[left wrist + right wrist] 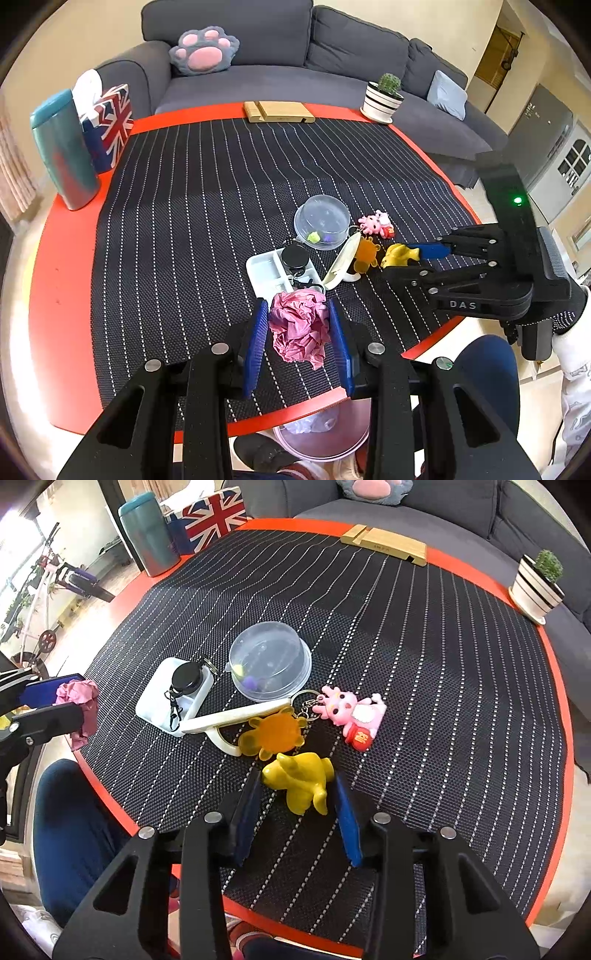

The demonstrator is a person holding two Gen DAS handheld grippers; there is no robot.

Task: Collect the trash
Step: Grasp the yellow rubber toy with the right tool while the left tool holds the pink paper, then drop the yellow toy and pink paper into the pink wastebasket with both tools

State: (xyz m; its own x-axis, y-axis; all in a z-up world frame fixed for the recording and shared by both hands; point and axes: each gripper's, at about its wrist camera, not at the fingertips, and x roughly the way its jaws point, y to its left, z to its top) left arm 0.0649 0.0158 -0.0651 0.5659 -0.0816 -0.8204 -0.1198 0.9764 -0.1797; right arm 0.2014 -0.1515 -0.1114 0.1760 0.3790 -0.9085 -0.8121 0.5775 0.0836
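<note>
A crumpled pink paper ball (299,325) hangs over the striped black mat near the table's front edge, with my left gripper (297,306) shut on it between its blue pads; the right wrist view shows the same paper ball (79,699) at far left. My right gripper (297,777) points down at a yellow rubber toy (299,781) lying on the mat, and both pads touch the toy's sides. From the left wrist view the right gripper (404,262) reaches in from the right around the yellow toy (397,254). A pink bin (321,435) with a clear liner stands under the table's front edge.
Clustered mid-table are a clear plastic lid (269,661), a white tray (162,698) with a black badge reel (188,675), an orange bear keychain (275,734) and a pink keychain figure (351,712). A teal tumbler (64,147), flag tissue box (109,125), wooden stand (279,110) and potted cactus (384,96) line the far edge.
</note>
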